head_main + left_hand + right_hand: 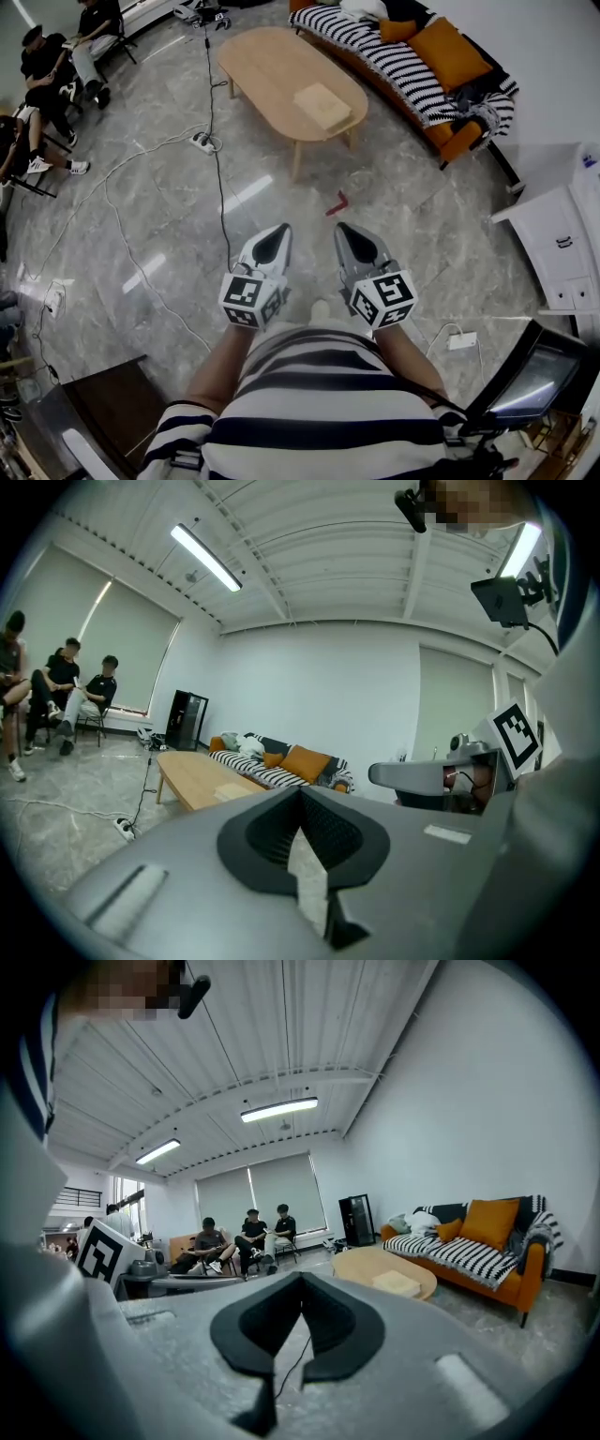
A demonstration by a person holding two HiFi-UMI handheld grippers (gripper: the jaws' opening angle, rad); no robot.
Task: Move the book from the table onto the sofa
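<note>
Your left gripper (278, 230) and right gripper (343, 228) are both closed and empty, well short of the table (267, 61). The book (322, 104) lies on the table's near end, with the sofa (403, 70) beside the table

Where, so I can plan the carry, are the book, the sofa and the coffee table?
book (322, 102): head view, middle of its top cover.
sofa (398, 67): head view, on the striped seat cover.
coffee table (267, 61): head view, bare wooden top.

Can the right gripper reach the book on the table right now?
Probably not yet. The right gripper, shut, is close to the person's body, while the book lies on the table far across the floor. No furniture stands between them.
</note>
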